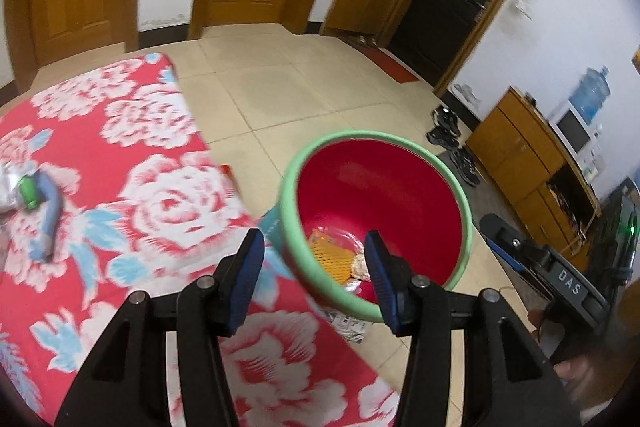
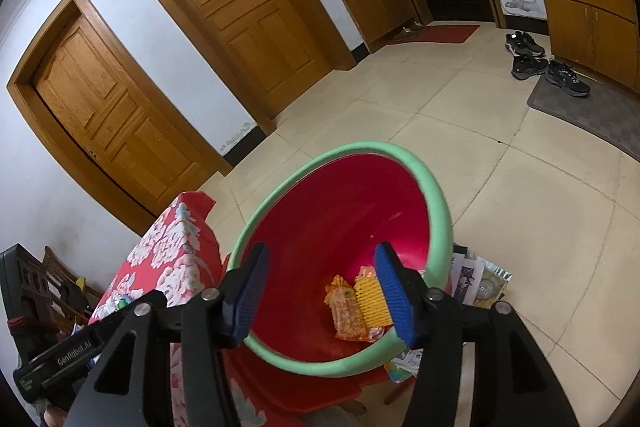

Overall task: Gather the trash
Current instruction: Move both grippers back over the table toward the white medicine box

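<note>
Hovering over the bin, my right claw [image 2: 318, 293] stands half-spread with nothing between its blue pads, tipped down toward the red bin [image 2: 340, 227] with its green rim. My left claw [image 1: 316, 269] is likewise parted and empty, angled down at the same bin from the worktop side. Snack wrappers [image 2: 356, 303] lie on the bin's floor — thin, crinkly film, nearly weightless, slippery, so I would pinch any such scrap at a folded edge rather than flat across. More packets [image 2: 486, 287] lie on the tiled floor just beside the bin. Out on the floral cloth of the worktop [image 1: 120, 187] rests what looks like a crumpled wad with a small green piece [image 1: 28, 193] — soft, light, best taken at its bulk.
</note>
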